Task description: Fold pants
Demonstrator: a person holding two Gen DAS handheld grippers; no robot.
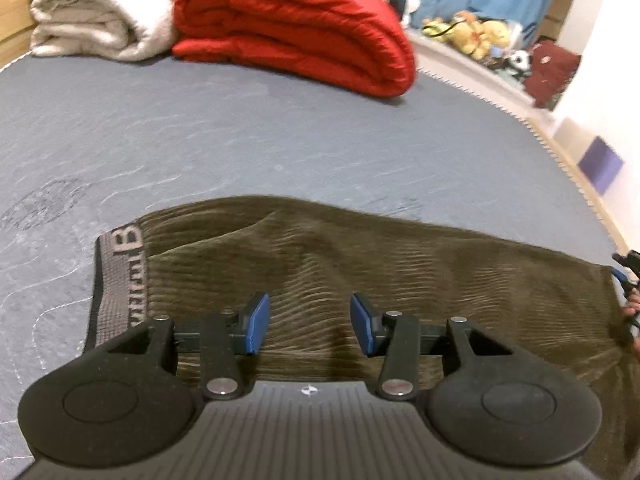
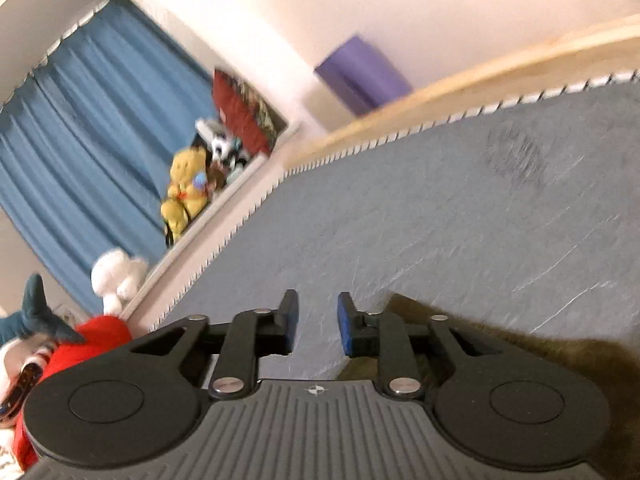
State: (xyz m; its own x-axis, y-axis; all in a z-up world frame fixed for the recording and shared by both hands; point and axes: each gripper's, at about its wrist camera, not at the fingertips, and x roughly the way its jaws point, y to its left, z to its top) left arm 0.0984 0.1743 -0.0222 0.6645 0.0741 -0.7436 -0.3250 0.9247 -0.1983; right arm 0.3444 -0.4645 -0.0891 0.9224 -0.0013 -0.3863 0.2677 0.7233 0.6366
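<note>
Olive-brown corduroy pants (image 1: pixel 400 272) lie flat across the grey-blue mattress (image 1: pixel 240 140), their grey lettered waistband (image 1: pixel 120 276) at the left end. My left gripper (image 1: pixel 310 324) hovers over the pants near the waistband, jaws apart, with nothing between the blue pads. In the right wrist view, my right gripper (image 2: pixel 318 320) is open over bare mattress (image 2: pixel 440 220). A corner of the pants (image 2: pixel 520 344) lies just right of its right finger and partly under it. At the right edge of the left wrist view, a black and blue gripper part (image 1: pixel 624 272) shows by the pants' far end.
A folded red duvet (image 1: pixel 296 28) and a cream blanket (image 1: pixel 100 16) sit at the far side of the bed. Plush toys (image 2: pixel 184 188) line a white ledge before a blue curtain (image 2: pixel 80 140). A wooden bed rail (image 2: pixel 480 76) borders the mattress.
</note>
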